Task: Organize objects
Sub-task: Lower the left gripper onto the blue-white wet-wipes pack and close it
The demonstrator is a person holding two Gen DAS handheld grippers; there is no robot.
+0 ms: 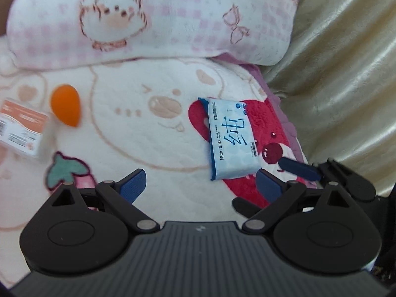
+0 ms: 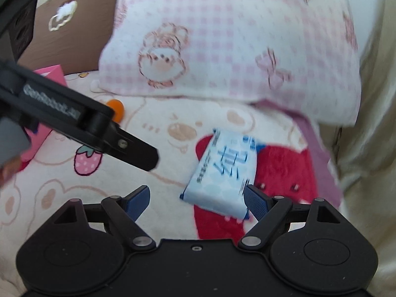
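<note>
Blanket (image 1: pixel 138 148) w/ wipes pack (image 1: pixel 231 138) nr edge

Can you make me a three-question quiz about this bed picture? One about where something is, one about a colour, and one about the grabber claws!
1. Where does the wipes packet lie?
A. on the pillow
B. on the blanket
C. inside a box

2. What colour is the egg-shaped sponge?
A. green
B. blue
C. orange

3. How are the right gripper jaws?
A. open, empty
B. shut on the sponge
C. shut on the packet

Answers:
1 B, it lies flat on the blanket, below the pillow.
2 C, it is plainly orange.
3 A, the blue pads stand wide apart, gripping nothing.
</note>
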